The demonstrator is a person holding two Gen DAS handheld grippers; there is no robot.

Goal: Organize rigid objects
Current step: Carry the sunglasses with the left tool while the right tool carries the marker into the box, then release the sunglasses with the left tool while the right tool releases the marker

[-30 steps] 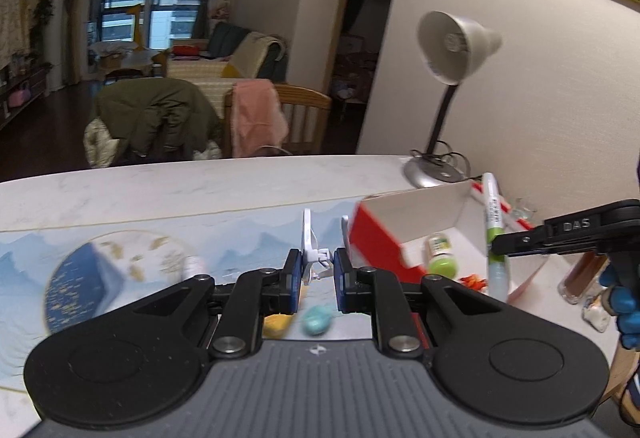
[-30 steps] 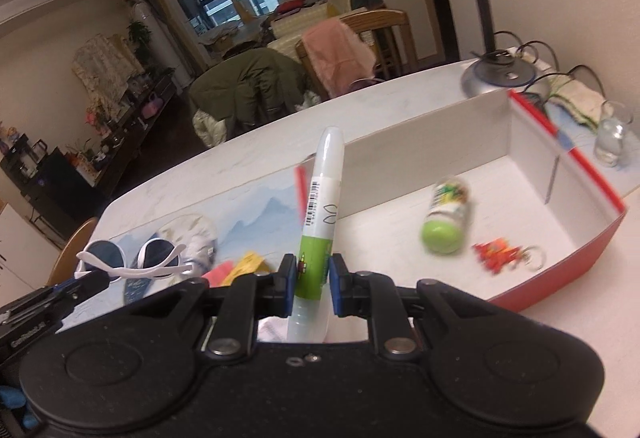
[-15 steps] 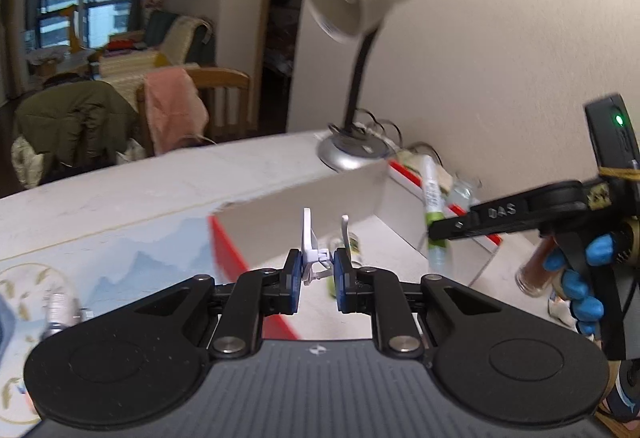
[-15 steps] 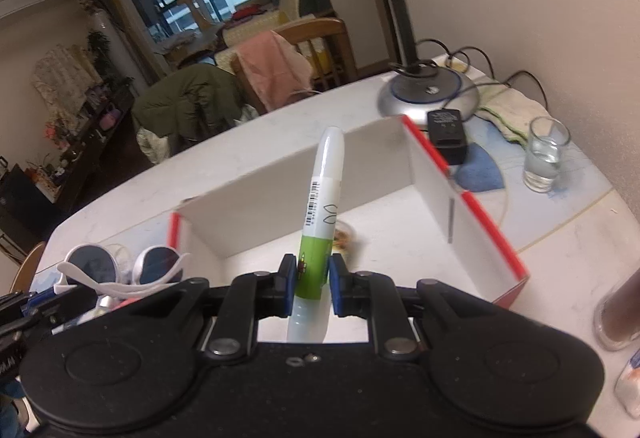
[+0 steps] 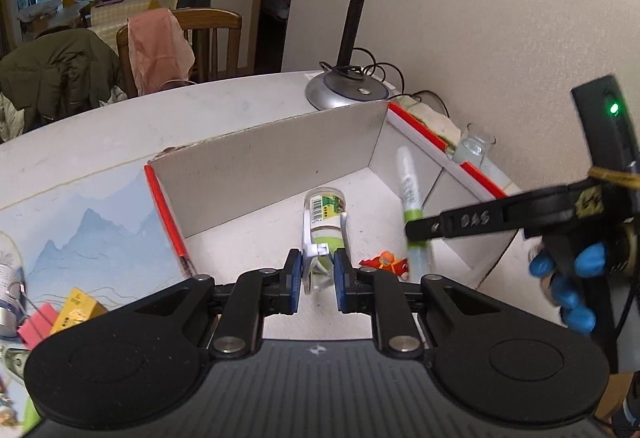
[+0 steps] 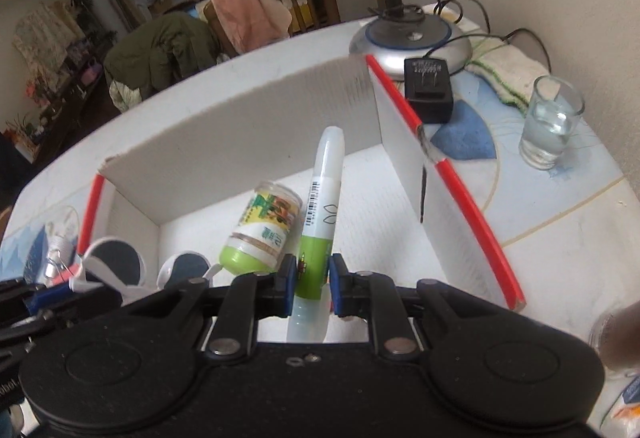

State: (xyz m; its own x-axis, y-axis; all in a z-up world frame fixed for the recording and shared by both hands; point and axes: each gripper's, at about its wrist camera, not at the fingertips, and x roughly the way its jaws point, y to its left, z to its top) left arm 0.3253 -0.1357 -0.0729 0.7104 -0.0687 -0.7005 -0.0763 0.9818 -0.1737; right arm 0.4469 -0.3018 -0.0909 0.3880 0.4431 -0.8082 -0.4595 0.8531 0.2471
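A white box with red edges (image 5: 256, 165) (image 6: 256, 117) stands on the table. Inside lie a green-capped jar (image 5: 326, 207) (image 6: 264, 230) and an orange toy (image 5: 386, 262). My left gripper (image 5: 316, 276) is shut on white sunglasses (image 5: 316, 250), held over the box; the sunglasses also show in the right wrist view (image 6: 116, 270). My right gripper (image 6: 312, 278) is shut on a white and green marker (image 6: 320, 213) and holds it over the box floor; the marker also shows in the left wrist view (image 5: 410, 197).
A desk lamp base (image 6: 412, 37), a black adapter (image 6: 428, 89) and a glass of water (image 6: 552, 121) stand beyond the box near the wall. A yellow block (image 5: 76, 310) and a pink clip (image 5: 36, 326) lie left of the box.
Both grippers have moved over and down into the box with the sunglasses and the marker still held. The box now fills the middle of both views.
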